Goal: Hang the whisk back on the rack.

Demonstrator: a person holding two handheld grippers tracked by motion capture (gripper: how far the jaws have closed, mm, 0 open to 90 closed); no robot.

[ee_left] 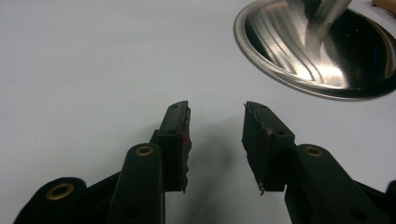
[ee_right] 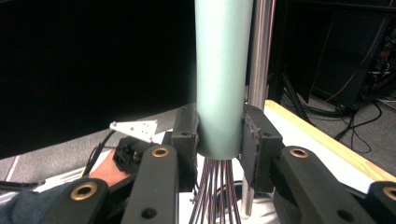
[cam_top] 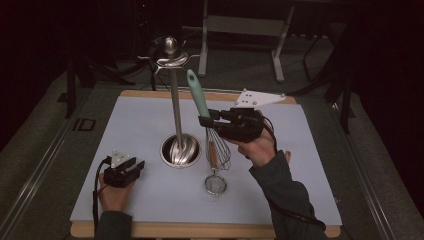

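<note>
Whisk [cam_top: 210,127] looks light and stiff, perhaps slippery; right gripper [ee_right: 219,140] pinches its mint handle's lower end, above the board's [cam_top: 140,125] middle. Left gripper [ee_left: 215,135] rests spread, empty.

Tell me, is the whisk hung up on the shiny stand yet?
Not yet. Picking up looks done: the right gripper has its fingers clamped on the whisk by its green handle, upright beside the stand. Hanging it on the hooks up top seems to be what's left. A small strainer lies on the table, and the left gripper rests open.
</note>
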